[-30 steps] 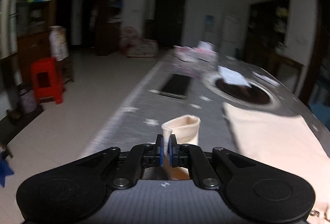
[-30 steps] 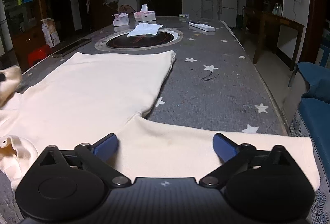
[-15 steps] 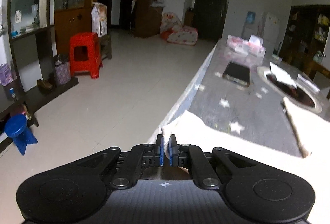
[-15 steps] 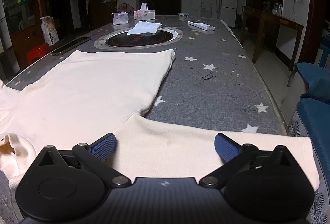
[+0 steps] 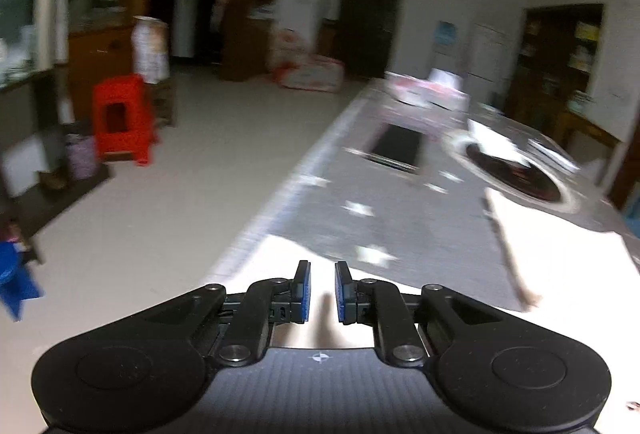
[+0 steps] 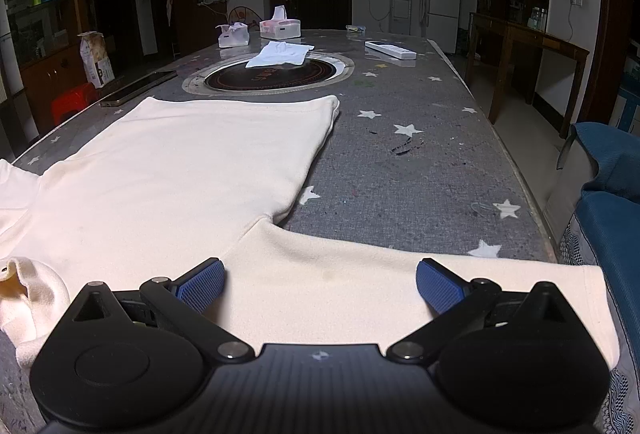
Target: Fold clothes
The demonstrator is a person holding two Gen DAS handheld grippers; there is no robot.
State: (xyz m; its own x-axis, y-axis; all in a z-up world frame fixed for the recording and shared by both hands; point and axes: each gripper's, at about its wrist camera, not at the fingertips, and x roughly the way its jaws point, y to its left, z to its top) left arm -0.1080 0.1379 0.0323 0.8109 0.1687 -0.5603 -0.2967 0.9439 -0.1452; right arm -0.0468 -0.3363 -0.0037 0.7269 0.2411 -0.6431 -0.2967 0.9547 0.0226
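Observation:
A cream long-sleeved shirt (image 6: 192, 170) lies flat on the grey star-patterned table (image 6: 420, 174), its collar bunched at the near left. My right gripper (image 6: 320, 282) stands wide open just above the right sleeve, which runs toward the table's right edge, and grips nothing. In the blurred left wrist view my left gripper (image 5: 322, 286) hovers over the left sleeve (image 5: 280, 258) by the table's left edge. Its jaws are opening, a narrow gap between the blue pads. A low ridge of cloth shows in the gap, and the pads do not press it.
A phone (image 6: 140, 86), a round black hob (image 6: 272, 74) with a white cloth (image 6: 280, 54) on it, tissue boxes (image 6: 280, 26) and a remote (image 6: 390, 50) occupy the far half. A blue seat (image 6: 608, 218) stands right of the table. A red stool (image 5: 122, 114) stands on the floor left.
The left gripper was shut on the raised sleeve cuff; it carried it out to the table's left edge, lowered it, and its jaws have parted. The right gripper has not moved.

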